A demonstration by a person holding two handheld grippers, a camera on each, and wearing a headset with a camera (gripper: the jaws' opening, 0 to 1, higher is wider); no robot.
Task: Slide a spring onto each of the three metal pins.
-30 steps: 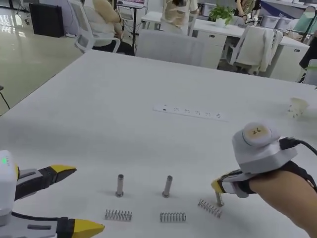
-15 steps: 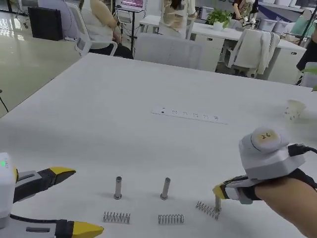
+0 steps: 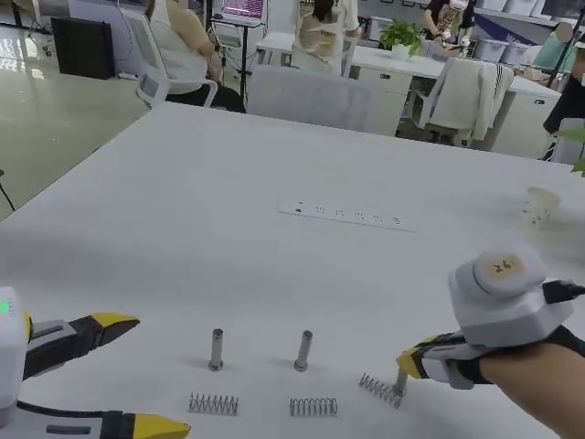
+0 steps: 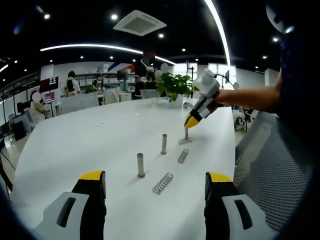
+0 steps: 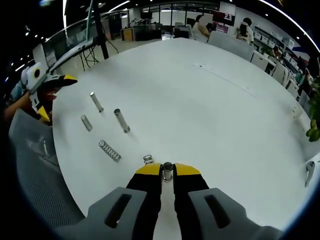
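The right tool has its two jaws pressed together on the top of the right pin. In the right gripper view the pin's head sits pinched between the yellow tips. The pin stands up straight on the worktop.

The right spring lies flat just beside the pin's foot, at about 9 o'clock from it in the head view. Its long way runs from 10 o'clock to 4 o'clock, so it lies across the pin, not in line with it. I think it must be tipped up on end to go over the pin, and the tool now covers the pin's top.

The right tool is the near one. Its hand comes in low from 3 o'clock.

The left tool is spread wide and holds nothing, well apart at 9 o'clock. The mid pin and left pin stand bare.
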